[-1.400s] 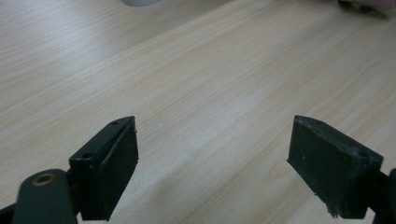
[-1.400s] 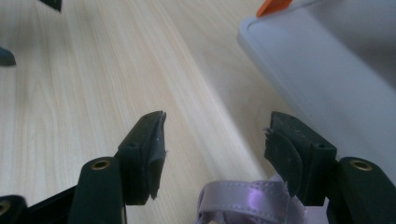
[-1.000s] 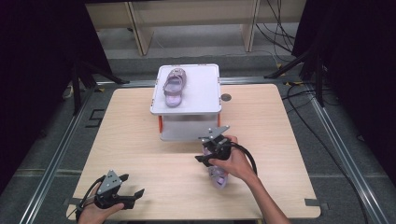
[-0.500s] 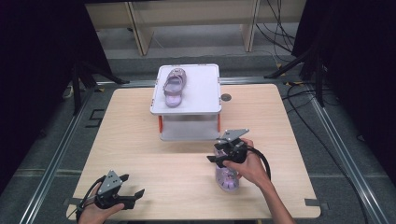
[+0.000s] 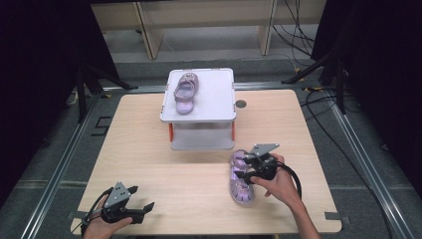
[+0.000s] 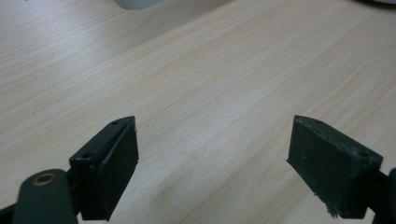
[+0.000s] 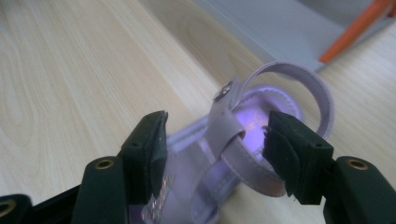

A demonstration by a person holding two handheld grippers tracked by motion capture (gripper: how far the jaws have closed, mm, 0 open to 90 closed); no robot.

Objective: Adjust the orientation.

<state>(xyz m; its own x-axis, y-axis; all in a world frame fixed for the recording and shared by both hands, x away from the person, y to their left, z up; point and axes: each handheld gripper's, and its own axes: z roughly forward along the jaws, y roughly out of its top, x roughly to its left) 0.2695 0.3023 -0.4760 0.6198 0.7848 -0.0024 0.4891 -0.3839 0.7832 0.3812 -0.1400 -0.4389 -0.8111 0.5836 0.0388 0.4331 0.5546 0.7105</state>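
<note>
A purple sandal [image 5: 242, 187] lies flat on the wooden table [image 5: 144, 149], just in front of the white stand [image 5: 215, 102]. My right gripper [image 5: 239, 168] hovers low over its heel end, with the sandal's straps [image 7: 254, 140] between the two jaws. The jaws have just been opening, and the pads stand at the sandal's sides without clamping it. A second purple sandal [image 5: 185, 93] rests on top of the stand. My left gripper [image 5: 142, 197] sits at the table's near left corner, open, with bare wood between its jaws [image 6: 212, 149].
The stand has orange posts [image 5: 170, 132] and a lower shelf, and it takes up the middle of the table's far half. A small dark hole [image 5: 241, 104] marks the tabletop to the stand's right. Metal rails and cables run around the table.
My right hand has shifted to the right over the table, so more of the sandal beneath it shows now. The left gripper has stayed put.
</note>
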